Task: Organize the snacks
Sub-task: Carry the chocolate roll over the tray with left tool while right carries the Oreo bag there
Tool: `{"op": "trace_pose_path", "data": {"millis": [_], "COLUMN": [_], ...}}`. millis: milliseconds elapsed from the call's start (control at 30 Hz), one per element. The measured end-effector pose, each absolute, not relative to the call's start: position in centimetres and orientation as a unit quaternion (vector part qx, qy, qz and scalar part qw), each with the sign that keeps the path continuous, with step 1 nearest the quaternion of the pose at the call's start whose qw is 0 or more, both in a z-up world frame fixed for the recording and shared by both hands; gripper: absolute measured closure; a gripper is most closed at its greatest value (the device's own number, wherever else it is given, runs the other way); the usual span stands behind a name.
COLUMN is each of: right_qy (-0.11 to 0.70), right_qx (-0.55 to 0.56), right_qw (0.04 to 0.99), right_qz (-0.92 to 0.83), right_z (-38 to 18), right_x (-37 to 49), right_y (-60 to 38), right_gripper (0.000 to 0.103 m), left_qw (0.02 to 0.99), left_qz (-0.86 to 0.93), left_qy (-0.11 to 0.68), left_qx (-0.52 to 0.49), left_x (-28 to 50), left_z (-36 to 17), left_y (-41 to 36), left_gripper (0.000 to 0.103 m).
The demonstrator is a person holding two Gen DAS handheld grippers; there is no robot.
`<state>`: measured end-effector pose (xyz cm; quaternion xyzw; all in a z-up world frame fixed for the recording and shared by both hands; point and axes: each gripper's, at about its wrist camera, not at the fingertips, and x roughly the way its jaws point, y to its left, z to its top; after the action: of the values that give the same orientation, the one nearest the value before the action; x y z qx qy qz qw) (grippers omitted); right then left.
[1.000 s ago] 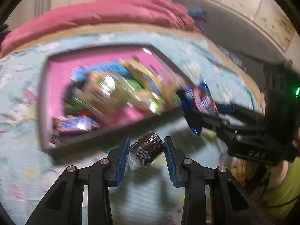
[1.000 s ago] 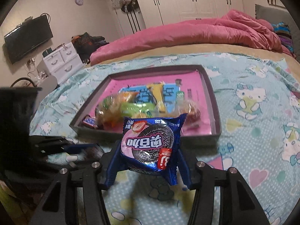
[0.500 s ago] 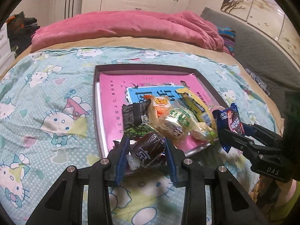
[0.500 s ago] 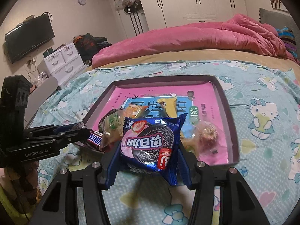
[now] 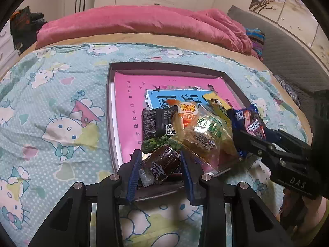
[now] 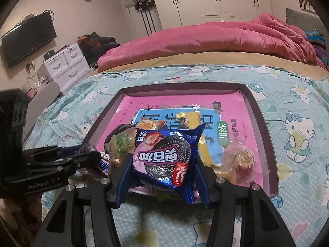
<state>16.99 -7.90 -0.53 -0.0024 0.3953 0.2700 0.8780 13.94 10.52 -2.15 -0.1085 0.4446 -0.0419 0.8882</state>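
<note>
My left gripper [image 5: 161, 169] is shut on a small brown wrapped snack [image 5: 162, 164], held over the near edge of the dark-rimmed tray [image 5: 110, 107] with its pink floor. My right gripper [image 6: 162, 164] is shut on a blue Oreo pack [image 6: 164, 156] above the tray's near rim [image 6: 265, 123]. In the left wrist view the right gripper [image 5: 255, 138] reaches in from the right with the Oreo pack [image 5: 248, 123]. The left gripper [image 6: 82, 156] shows at the left of the right wrist view. Several snacks lie heaped in the tray: a black pack [image 5: 157, 123], a clear green-labelled bag [image 5: 205, 138], a yellow bar [image 6: 195, 123].
The tray sits on a bed with a pale blue cartoon-cat sheet [image 5: 57, 127]. A pink duvet [image 5: 144, 24] lies bunched at the far side. A clear-wrapped sweet [image 6: 240, 158] rests in the tray's right part. White drawers [image 6: 67, 65] and a wall television [image 6: 28, 37] stand at the far left.
Both grippers have moved forward to the tray's near edge, each still gripping its snack. The left wrist view has swung round, so the tray now lies straight ahead.
</note>
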Motion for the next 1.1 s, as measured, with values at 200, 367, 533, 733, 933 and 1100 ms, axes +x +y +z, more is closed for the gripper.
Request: {"op": "trace_pose_path", "data": {"millis": [200,367,533,733,933,1100], "right_qy": [0.399,0.397,0.394,0.389,0.383,0.375], "right_qx": [-0.014,-0.013,-0.014,-0.012,-0.018,-0.023], "right_qw": [0.880,0.880,0.882,0.885,0.888,0.892], "right_qz": [0.259,0.261,0.258,0.255,0.252,0.249], "right_z": [-0.7,-0.8,-0.6,-0.2,0.2,0.6], "right_x": [17.6,17.6,17.3,17.0,16.5,15.7], "right_y": [-7.3,-7.3,-7.4,-7.8,-8.0,-8.3], "right_gripper": [0.048,0.046,0.046,0.046,0.044,0.044], "left_qw": [0.887,0.886,0.886,0.886,0.887,0.888], "left_qz": [-0.041,-0.041,-0.042,-0.041,-0.041,-0.040], "left_qy": [0.447,0.448,0.447,0.448,0.445,0.444], "left_qx": [-0.111,-0.112,-0.114,-0.116,-0.115,-0.117], "left_x": [14.1,14.1,14.1,14.1,14.0,13.9], "left_z": [-2.4,-2.5,-2.5,-2.4,-2.4,-2.2], "left_y": [10.6,10.7,10.7,10.8,10.8,10.8], "left_gripper": [0.064,0.064,0.064,0.064,0.064,0.064]}}
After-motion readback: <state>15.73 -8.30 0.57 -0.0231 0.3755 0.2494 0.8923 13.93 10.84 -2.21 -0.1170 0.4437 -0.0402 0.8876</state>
